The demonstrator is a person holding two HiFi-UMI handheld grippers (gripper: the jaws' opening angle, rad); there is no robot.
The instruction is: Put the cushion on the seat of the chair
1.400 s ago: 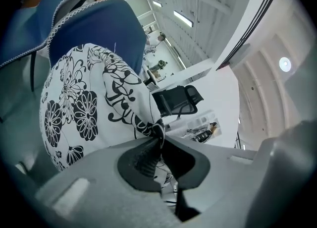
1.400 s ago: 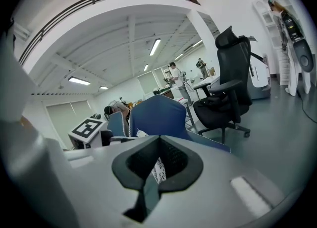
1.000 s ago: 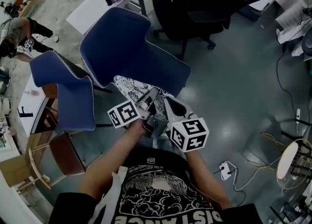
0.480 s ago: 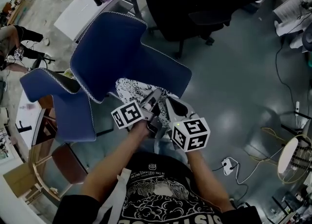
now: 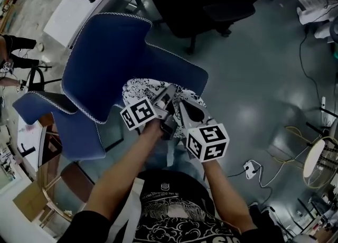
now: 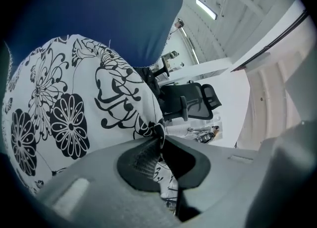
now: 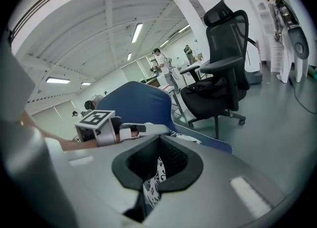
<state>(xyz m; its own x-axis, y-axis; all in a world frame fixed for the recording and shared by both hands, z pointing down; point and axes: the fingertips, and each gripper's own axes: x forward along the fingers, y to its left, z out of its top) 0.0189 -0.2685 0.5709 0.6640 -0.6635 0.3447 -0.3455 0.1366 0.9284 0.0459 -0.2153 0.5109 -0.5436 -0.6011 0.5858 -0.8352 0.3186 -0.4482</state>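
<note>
Cushion (image 5: 138, 90) hangs at the front seat edge of the blue chair (image 5: 111, 52), its near hem pinched tight by left gripper (image 5: 169, 92) and right gripper (image 5: 180, 105). Bare floor (image 5: 253, 78) lies open right of the chair, with an office chair (image 5: 195, 1) beyond it.

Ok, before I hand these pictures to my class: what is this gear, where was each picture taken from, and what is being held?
There is no robot here. A person holds a two-jaw gripper in each hand, and the cubes with square markers are part of the grippers. The head view comes from a camera on the person's head, looking steeply down. The other two views come from cameras riding on the grippers, looking along their jaws. The left gripper and the right gripper are each shut on an edge of a white cushion with black flowers, held by a blue chair. A black office chair stands beyond on the grey floor.
</note>
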